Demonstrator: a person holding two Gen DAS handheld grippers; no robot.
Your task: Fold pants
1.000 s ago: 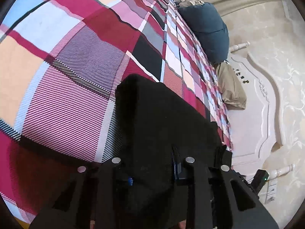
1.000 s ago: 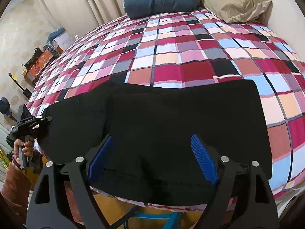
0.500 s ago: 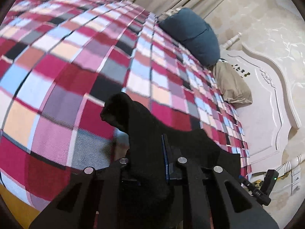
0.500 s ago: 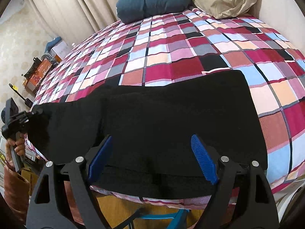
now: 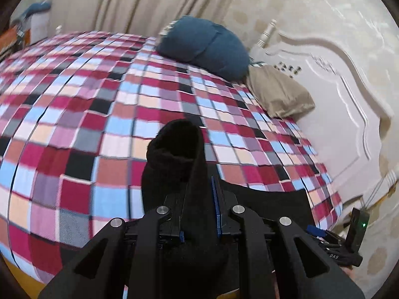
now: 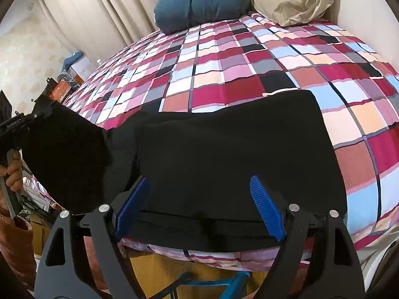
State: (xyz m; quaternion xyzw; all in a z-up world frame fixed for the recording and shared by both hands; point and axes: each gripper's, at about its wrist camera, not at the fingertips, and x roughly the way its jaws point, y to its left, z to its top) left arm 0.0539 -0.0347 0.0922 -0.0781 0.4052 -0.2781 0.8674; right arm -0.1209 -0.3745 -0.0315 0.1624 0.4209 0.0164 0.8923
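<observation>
Black pants (image 6: 224, 149) lie across the near edge of a plaid bed. My left gripper (image 5: 198, 186) is shut on one end of the pants (image 5: 174, 154) and holds it lifted off the bed; the cloth bunches up above the fingers. In the right wrist view this gripper (image 6: 37, 114) shows at the far left with the raised black cloth (image 6: 64, 162) hanging from it. My right gripper (image 6: 199, 189) is open, its blue pads (image 6: 264, 206) spread just above the pants' near edge, holding nothing.
The plaid bedspread (image 6: 237, 57) covers the bed. A blue pillow (image 6: 202, 0) and a tan pillow (image 6: 296, 0) lie at the head by the white headboard (image 5: 336, 99). Curtains (image 5: 124, 5) hang behind. Boxes and clutter (image 6: 69, 74) stand beyond the far side.
My left gripper has risen and tilted up with the pants' end, lifting it off the bed. The right gripper has stayed open over the near edge.
</observation>
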